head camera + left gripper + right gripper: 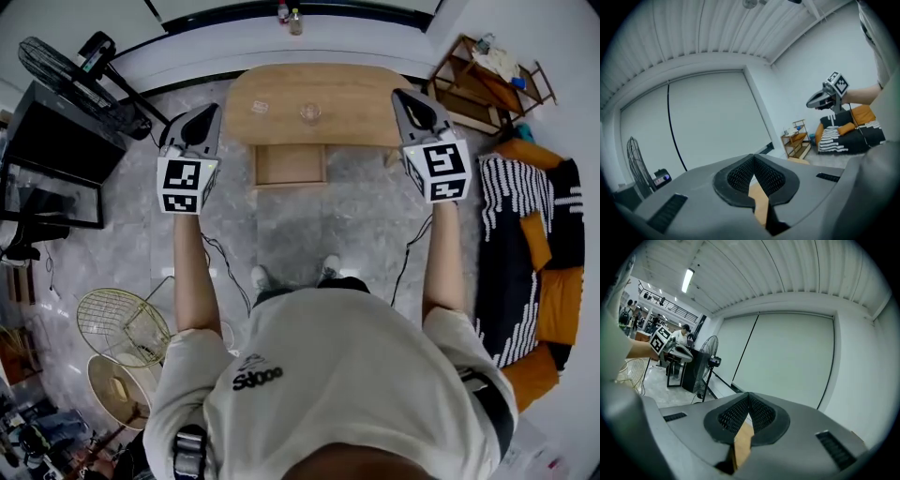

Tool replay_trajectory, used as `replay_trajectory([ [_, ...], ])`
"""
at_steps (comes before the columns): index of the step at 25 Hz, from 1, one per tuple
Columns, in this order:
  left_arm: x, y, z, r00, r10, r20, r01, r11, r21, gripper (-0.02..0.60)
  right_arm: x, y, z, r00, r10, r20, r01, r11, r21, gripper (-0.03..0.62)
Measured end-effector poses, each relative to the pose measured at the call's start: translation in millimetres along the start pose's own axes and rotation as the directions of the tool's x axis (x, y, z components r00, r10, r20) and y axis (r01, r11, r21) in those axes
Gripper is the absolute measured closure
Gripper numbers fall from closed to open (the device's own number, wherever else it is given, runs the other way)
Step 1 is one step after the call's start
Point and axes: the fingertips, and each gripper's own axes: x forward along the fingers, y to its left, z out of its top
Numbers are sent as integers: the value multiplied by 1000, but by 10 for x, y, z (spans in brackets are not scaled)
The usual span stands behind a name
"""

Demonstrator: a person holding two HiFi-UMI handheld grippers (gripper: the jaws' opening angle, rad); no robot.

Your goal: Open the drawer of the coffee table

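The light wooden coffee table (347, 89) stands on the grey floor ahead of me, with a small glass (309, 113) on its top. Its drawer (291, 165) sticks out from the front edge toward my feet, and its inside shows. Both grippers are held up in the air, apart from the table. My left gripper (210, 112) (753, 157) hangs left of the drawer, jaws shut and empty. My right gripper (401, 95) (748, 394) hangs right of it, also shut with nothing held. Each gripper view looks at a white wall and ceiling.
A standing fan (66, 64) and a black cabinet (56, 141) are at the left. A striped and orange sofa (534, 244) and a wooden shelf (487, 80) are at the right. Wire baskets (122, 323) sit by my left side. Cables trail on the floor.
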Motion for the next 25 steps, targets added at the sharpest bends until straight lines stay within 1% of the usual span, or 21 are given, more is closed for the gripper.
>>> replay_trajectory([
  [1,-68,27,-21,1000,-8,-3,8,1000,19,563,-17,76,43,1000,-7,1,7,1000,1,588],
  [2,-140,65,-41,1000,-15,0,15,1000,22,563,-30,148,87,1000,-14,0,14,1000,2,588],
  [7,-527,267,-137,999,-30,33,30,1000,-3,563,-111,521,326,999,-52,1,52,999,5,588],
  [15,-1091,566,-160,997,-10,80,11,1000,-11,563,-246,1135,651,998,-61,26,61,998,3,588],
  [19,-1267,643,-96,995,8,101,-7,1000,-19,563,-308,1273,798,997,-60,41,61,998,-8,588],
  [25,-1400,668,-12,992,19,127,-18,1000,-6,563,-355,1366,1013,995,-59,75,62,997,-37,588],
])
